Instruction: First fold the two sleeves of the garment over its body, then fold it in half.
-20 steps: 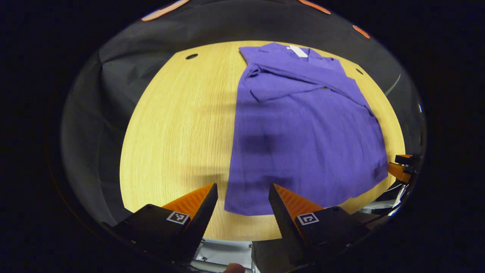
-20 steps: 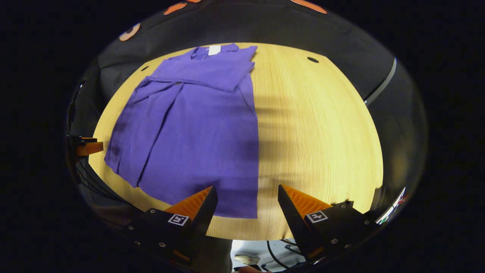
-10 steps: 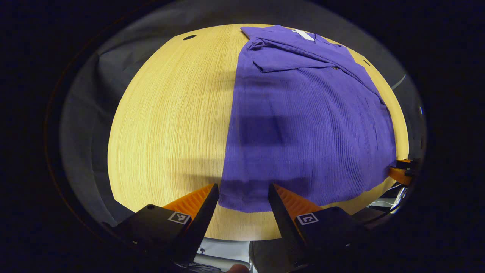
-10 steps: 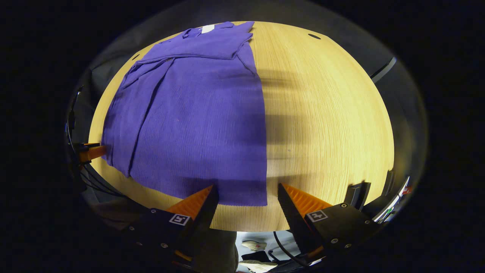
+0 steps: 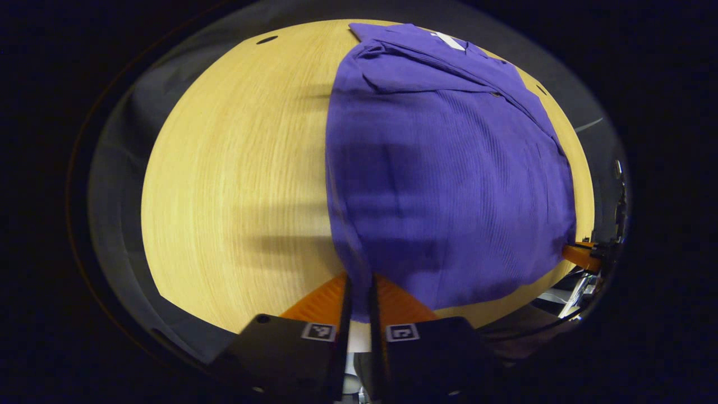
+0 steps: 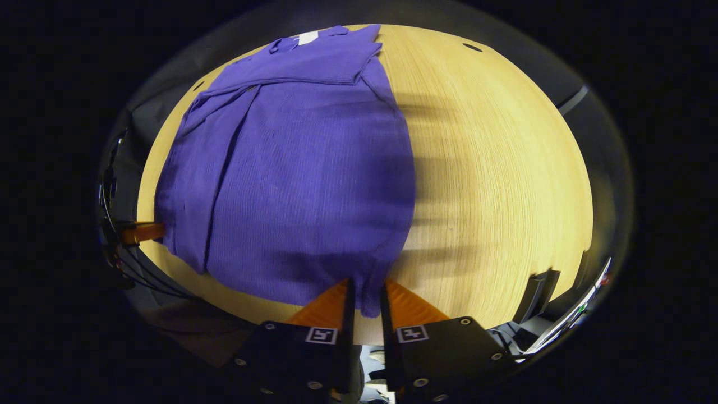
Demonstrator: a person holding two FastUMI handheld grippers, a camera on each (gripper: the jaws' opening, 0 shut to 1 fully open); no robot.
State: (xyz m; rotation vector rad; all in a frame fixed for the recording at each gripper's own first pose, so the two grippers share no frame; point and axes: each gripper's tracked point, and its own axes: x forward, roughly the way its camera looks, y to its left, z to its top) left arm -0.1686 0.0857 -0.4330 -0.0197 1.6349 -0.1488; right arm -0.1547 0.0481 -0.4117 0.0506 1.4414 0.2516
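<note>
A purple garment [image 5: 443, 168] lies on a round wooden table [image 5: 235, 168], collar and white label at the far end, both sleeves folded across its chest. My left gripper [image 5: 359, 283] is shut on the hem's near left corner, which bunches up between the fingers. In the right gripper view the same purple garment [image 6: 303, 163] spreads over the table's left half, and my right gripper [image 6: 364, 292] is shut on the hem's near right corner. The other gripper [image 6: 143, 231] pokes in at the garment's far hem corner on the left; likewise the right gripper [image 5: 580, 255] is at the right edge.
The bare wooden table [image 6: 493, 168] extends beside the garment. Small dark holes [image 5: 266, 40] [image 6: 472, 47] sit near its far rim. Black cloth hangs behind the table. Cables [image 6: 140, 269] trail below the table's near edge.
Both grippers went down to the near hem and closed on its two corners. The hem has bunched and lifted slightly between the fingers.
</note>
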